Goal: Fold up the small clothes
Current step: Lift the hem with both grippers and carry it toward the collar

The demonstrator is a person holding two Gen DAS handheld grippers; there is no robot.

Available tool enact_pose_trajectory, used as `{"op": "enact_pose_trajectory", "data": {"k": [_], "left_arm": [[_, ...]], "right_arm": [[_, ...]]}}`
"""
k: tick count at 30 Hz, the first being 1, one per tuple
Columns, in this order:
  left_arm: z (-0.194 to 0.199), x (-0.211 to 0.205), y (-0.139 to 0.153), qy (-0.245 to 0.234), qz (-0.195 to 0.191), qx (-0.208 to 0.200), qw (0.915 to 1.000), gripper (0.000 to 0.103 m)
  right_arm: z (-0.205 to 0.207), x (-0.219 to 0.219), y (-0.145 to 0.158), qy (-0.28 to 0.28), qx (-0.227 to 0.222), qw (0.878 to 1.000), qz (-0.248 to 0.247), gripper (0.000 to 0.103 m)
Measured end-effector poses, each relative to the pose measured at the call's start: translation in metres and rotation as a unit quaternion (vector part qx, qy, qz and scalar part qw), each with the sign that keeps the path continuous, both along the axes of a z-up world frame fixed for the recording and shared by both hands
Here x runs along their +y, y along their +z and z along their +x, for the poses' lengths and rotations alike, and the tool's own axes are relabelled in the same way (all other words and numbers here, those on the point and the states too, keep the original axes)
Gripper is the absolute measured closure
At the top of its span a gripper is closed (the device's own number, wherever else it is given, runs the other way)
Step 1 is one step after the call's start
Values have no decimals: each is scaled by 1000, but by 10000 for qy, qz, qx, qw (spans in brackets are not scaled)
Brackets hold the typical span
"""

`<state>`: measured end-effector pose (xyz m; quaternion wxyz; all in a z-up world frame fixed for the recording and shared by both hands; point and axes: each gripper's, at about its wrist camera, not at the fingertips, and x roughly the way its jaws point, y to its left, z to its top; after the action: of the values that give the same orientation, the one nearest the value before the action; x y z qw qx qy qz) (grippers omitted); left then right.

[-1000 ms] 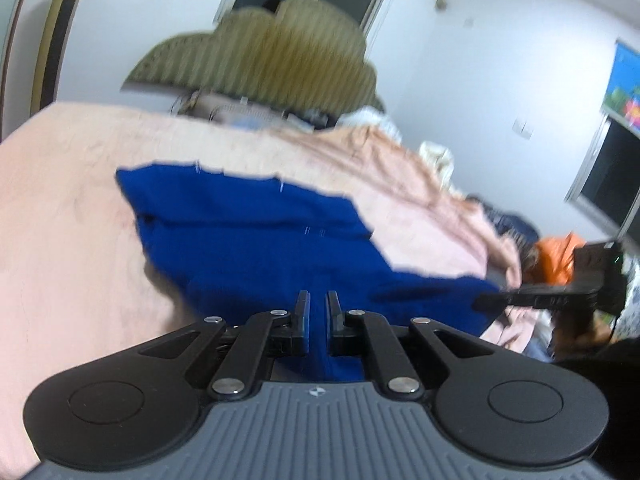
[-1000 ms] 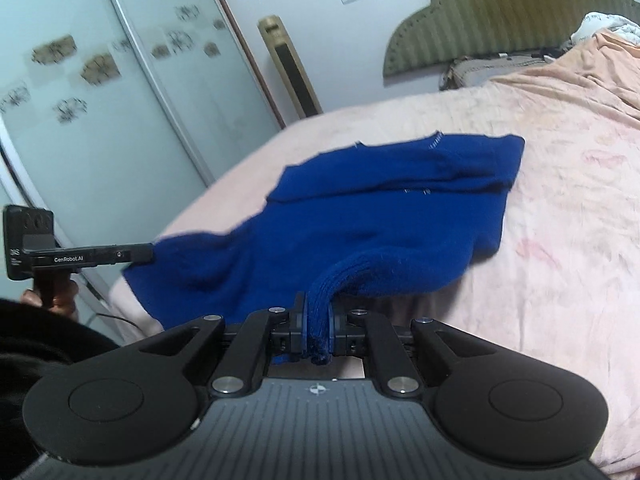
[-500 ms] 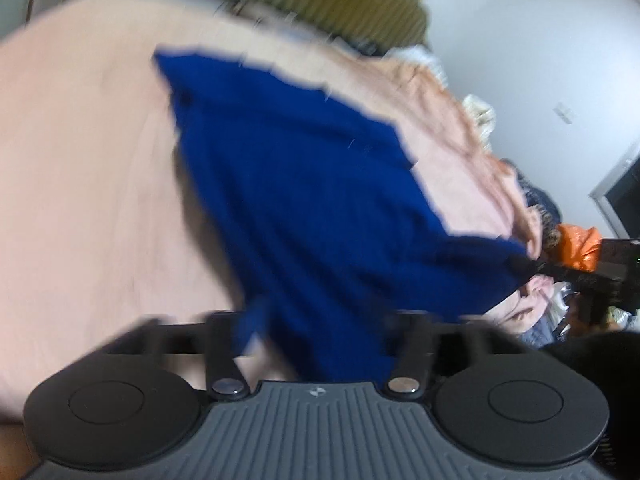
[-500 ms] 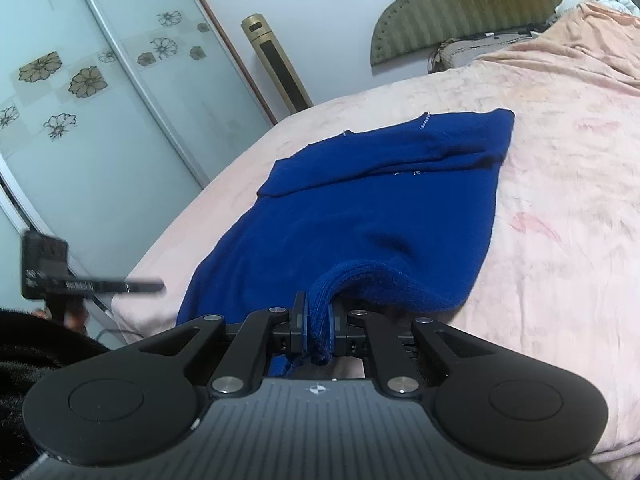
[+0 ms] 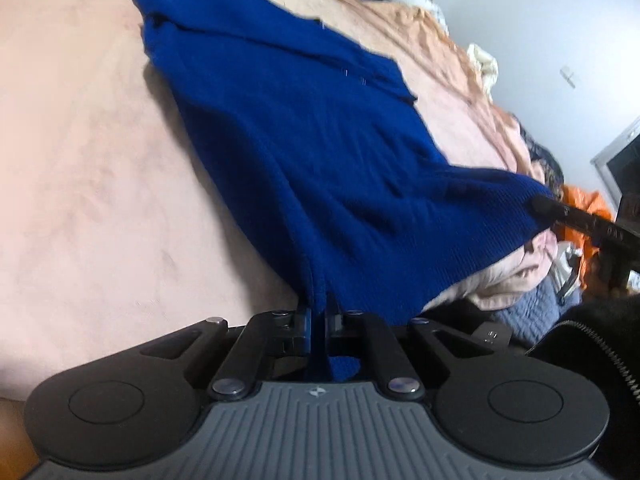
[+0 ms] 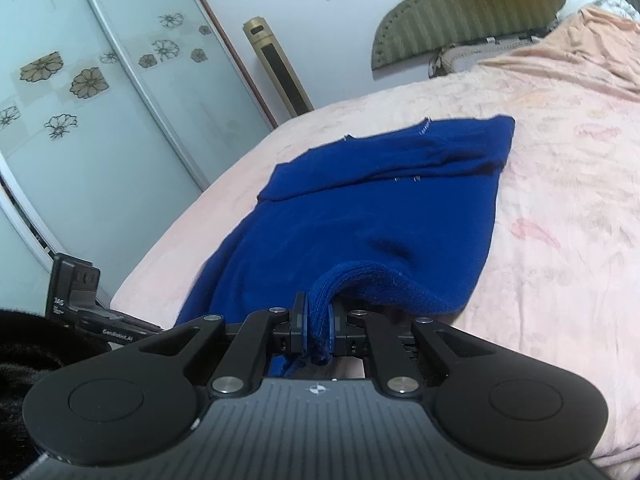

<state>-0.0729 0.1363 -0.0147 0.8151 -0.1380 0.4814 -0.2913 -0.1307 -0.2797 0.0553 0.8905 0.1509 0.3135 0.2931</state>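
Note:
A dark blue knit sweater (image 5: 320, 148) lies on a pink bedspread (image 5: 92, 184), its far end folded over. My left gripper (image 5: 318, 312) is shut on the sweater's near edge at the foot of the bed. My right gripper (image 6: 318, 320) is shut on another near corner of the sweater (image 6: 372, 220), with a thick bunched hem between the fingers. The right gripper also shows at the right of the left wrist view (image 5: 544, 206), where it pinches the sweater's corner. The near hem hangs lifted between the two grippers.
A green padded headboard (image 6: 492, 4) and pillows stand at the far end. A mirrored wardrobe with flower prints (image 6: 80, 92) and a gold tower fan (image 6: 280, 68) stand left of the bed. Orange cloth (image 5: 588, 208) and piled bedding lie beyond the bed's right edge.
My left gripper, shut and empty a second ago, opened, dropped to the sweater's near edge and shut on it. My right gripper kept its hold and the hem has risen.

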Motion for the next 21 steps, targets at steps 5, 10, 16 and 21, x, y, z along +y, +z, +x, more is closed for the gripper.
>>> {"op": "enact_pose_trajectory", "data": {"k": [5,10,16,21], "left_arm": [[-17,21,40,84,-464,-847,9953,98],[-16,44,57,487,-725,-1243,9884,98],[10,36,86,728,-898,-1763,9775,98],[47,24,97,964,-801,-1896,9738,98]], "right_arm": [[-9,-5,13,158,-274,9995,47,91],[2,-9,8,-2,-82,9999,108,91],[28,-10,19,-212,-279,9987,367,91],[61,-9,24,-597,-340,9965,470,91]]}}
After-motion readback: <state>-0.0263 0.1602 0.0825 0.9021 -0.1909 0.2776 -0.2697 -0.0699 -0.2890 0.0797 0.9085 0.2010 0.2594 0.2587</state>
